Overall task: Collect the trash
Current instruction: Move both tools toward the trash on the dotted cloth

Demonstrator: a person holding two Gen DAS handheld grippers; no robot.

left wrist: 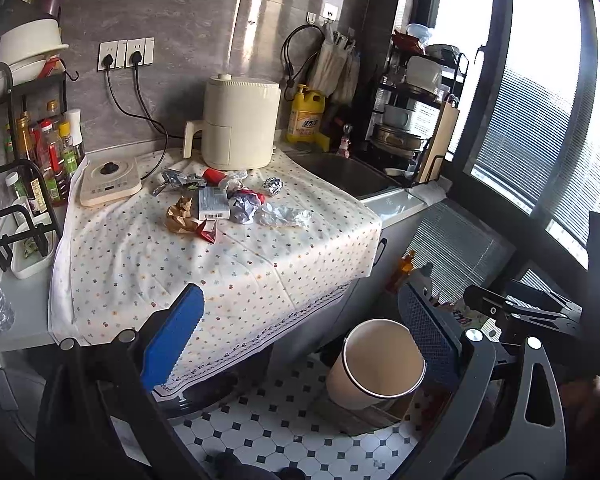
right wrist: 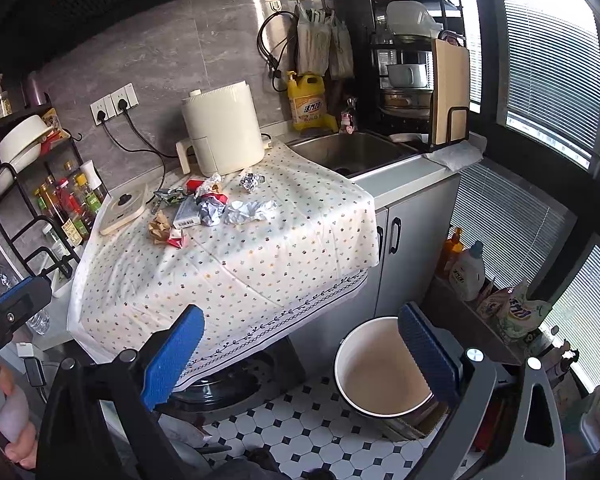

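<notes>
A heap of trash lies on the dotted tablecloth, apart from both grippers. In it are a foil ball, crumpled white paper, a small barcode box, brown crumpled paper and a red wrapper. A round bin stands on the floor with nothing showing inside. My left gripper is open and holds nothing, near the table's front edge. My right gripper is likewise open and bare, with its right finger over the bin.
A cream air fryer and a flat cooker stand behind the trash. A bottle rack is at the left, and a sink and dish rack at the right. Detergent bottles crowd the floor by the window.
</notes>
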